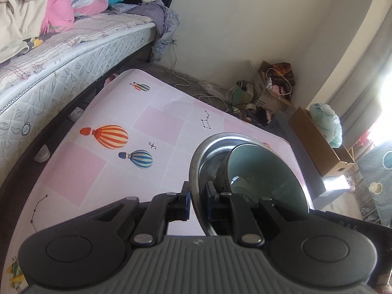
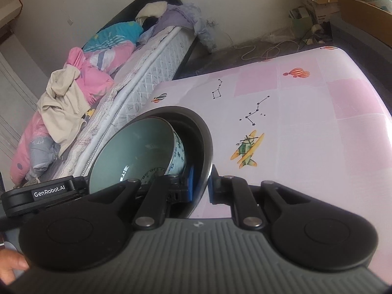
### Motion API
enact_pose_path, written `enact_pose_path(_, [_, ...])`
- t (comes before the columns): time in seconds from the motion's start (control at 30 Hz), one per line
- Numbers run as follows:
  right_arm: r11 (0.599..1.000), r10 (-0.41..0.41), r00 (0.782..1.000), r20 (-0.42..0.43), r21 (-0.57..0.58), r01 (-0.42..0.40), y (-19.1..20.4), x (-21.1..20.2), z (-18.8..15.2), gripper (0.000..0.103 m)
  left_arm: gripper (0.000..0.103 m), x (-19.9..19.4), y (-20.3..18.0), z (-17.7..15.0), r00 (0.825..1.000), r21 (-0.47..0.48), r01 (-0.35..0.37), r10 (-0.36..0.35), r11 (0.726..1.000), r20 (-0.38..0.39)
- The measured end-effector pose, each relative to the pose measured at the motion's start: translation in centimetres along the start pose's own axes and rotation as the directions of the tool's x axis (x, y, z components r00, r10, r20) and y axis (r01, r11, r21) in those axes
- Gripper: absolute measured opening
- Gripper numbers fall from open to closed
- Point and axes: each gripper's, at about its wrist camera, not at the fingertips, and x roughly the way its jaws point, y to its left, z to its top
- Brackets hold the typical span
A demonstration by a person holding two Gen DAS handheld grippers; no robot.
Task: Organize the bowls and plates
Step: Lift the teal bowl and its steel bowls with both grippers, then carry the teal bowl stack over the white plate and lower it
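Observation:
A steel plate carries a pale green bowl with a blue-and-white patterned outside. Both are held above the pink table. My left gripper is shut on the plate's near rim, one finger under it and one inside. In the right wrist view my right gripper is shut on the opposite rim of the same plate, and the bowl rests inside it. The left gripper body shows beyond the bowl.
The table has a pink checked cloth with balloon and plane prints. A bed with piled bedding runs along the table's left side. Cardboard boxes, bags and cables lie on the floor beyond the table's far edge.

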Motion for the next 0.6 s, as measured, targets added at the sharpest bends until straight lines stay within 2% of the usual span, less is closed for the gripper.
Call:
enact_pose_path(0.27, [1.000,-0.008,1.000,-0.018,0.015,0.008,1.3,-5.1,-4.7,0.011,0.012,-3.7,0.6,-4.2,1.000,0.001,0.019,-0.019,1.000,-0.024])
enact_pose_path(0.6, [0.997,-0.036,0.997,-0.071,0.058,0.040,-0.2,-6.9,-11.1,0.011,0.012,-3.6,1.7,-9.1,0.994,0.004,0.014,-0.014,1.000,-0.105])
